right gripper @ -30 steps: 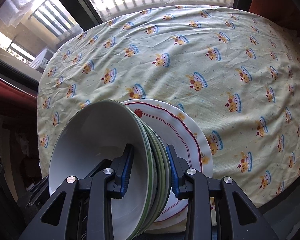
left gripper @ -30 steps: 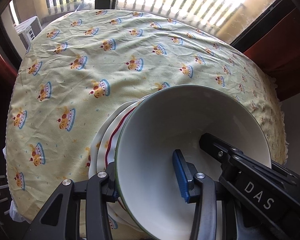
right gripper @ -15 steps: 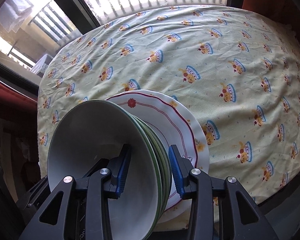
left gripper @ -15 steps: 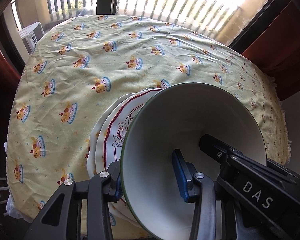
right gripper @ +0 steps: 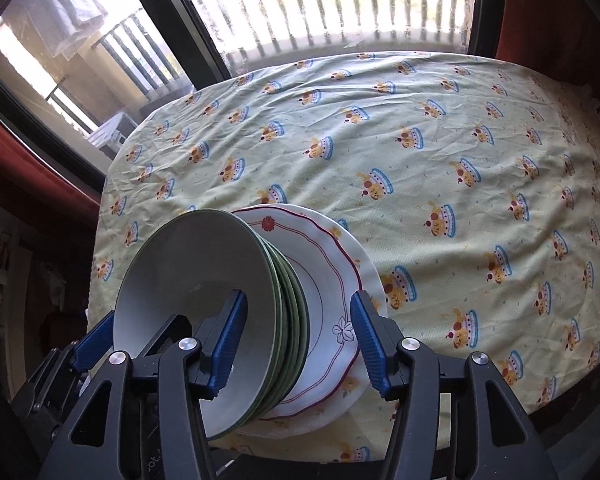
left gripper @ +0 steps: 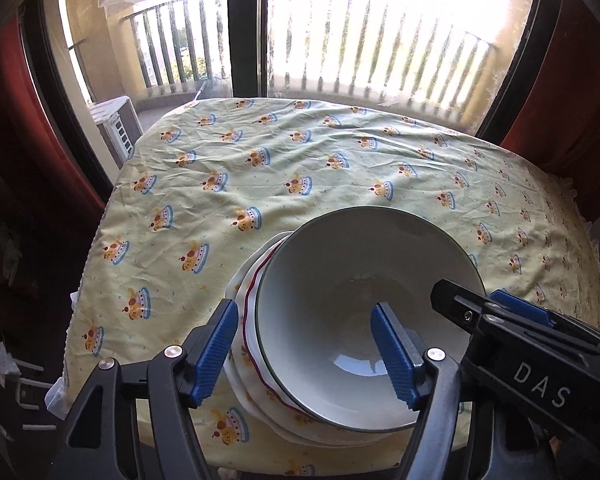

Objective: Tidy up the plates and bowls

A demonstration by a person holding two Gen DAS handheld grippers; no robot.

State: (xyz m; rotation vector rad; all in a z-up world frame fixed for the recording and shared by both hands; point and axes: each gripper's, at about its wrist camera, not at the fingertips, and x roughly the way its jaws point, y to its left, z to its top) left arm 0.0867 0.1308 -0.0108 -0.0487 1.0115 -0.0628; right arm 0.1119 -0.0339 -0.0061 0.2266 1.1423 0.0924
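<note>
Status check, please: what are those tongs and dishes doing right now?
Both tongs, left and right, opening off the bowl stack. Stack sits on plates. Nothing in the way.

Four stacked bowls (right gripper: 204, 280), two plates (right gripper: 332, 280)

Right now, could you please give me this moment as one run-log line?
left gripper: opening, clear of bowl stack | right gripper: opening, rims between jaws | stack on plates
</note>
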